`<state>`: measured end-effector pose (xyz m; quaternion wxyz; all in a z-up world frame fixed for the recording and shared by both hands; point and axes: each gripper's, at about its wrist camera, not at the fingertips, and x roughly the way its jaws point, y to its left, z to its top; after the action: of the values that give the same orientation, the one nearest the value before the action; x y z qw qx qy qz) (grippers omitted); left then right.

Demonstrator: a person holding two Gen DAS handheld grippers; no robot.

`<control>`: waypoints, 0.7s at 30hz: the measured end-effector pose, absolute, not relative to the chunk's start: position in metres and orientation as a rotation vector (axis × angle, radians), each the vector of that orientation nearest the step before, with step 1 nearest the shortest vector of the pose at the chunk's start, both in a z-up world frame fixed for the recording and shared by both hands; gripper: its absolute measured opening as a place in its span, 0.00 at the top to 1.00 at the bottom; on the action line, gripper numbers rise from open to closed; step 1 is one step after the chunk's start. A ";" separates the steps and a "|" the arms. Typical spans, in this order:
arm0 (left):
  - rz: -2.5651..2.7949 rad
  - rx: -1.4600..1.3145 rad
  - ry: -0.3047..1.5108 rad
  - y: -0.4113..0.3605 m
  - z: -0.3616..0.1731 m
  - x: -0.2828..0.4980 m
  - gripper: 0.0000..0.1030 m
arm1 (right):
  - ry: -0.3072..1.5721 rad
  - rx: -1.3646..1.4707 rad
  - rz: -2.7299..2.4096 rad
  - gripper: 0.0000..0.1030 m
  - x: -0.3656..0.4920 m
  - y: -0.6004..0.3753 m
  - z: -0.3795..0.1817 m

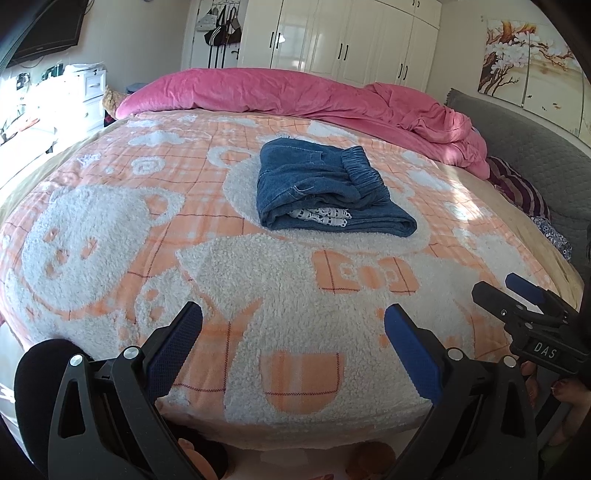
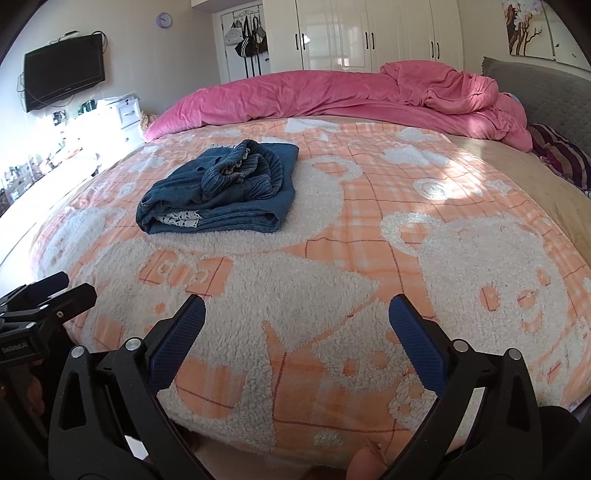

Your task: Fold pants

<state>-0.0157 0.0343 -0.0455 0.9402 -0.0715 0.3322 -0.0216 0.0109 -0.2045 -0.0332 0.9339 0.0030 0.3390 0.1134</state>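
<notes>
Here, a pair of blue denim pants with an elastic waistband [image 1: 325,188] lies folded into a compact bundle at mid-bed, on the peach-and-white fleece blanket with a bear pattern [image 1: 258,295]; a bit of white printed lining shows at the near edge of the stack. The left gripper w/ black arms and blue pads [image 1: 293,332] hovers over the near edge of the blanket, jaws spread wide, nothing between them. The right gripper of the same build [image 2: 297,317] sits beside it, also wide open and holding nothing. Both tools are well apart from the pants. A rumpled pink duvet [image 1: 295,92] is heaped along the far side of the bed, in front of a white wardrobe w/ black handles [image 1: 343,33]. A striped maroon pillow [image 2: 561,155] lies near the grey headboard.
</notes>
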 end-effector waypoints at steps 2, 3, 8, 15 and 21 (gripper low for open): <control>-0.042 -0.145 0.679 0.034 -0.045 -0.016 0.04 | 0.693 0.007 0.232 0.09 0.010 -0.204 -0.033; -0.042 -0.145 0.680 0.034 -0.045 -0.016 0.04 | 0.695 0.005 0.231 0.09 0.011 -0.204 -0.033; -0.033 -0.144 0.680 0.035 -0.044 -0.016 0.04 | 0.701 0.001 0.227 0.09 0.012 -0.203 -0.034; -0.028 -0.147 0.678 0.037 -0.041 -0.018 0.04 | 0.699 -0.010 0.225 0.09 0.011 -0.201 -0.034; -0.021 -0.143 0.675 0.036 -0.040 -0.018 0.04 | 0.698 -0.010 0.222 0.09 0.010 -0.202 -0.034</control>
<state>-0.0185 0.0362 -0.0401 0.9410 -0.0702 0.3310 -0.0103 0.0104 -0.2015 -0.0341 0.9336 -0.0048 0.3415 0.1087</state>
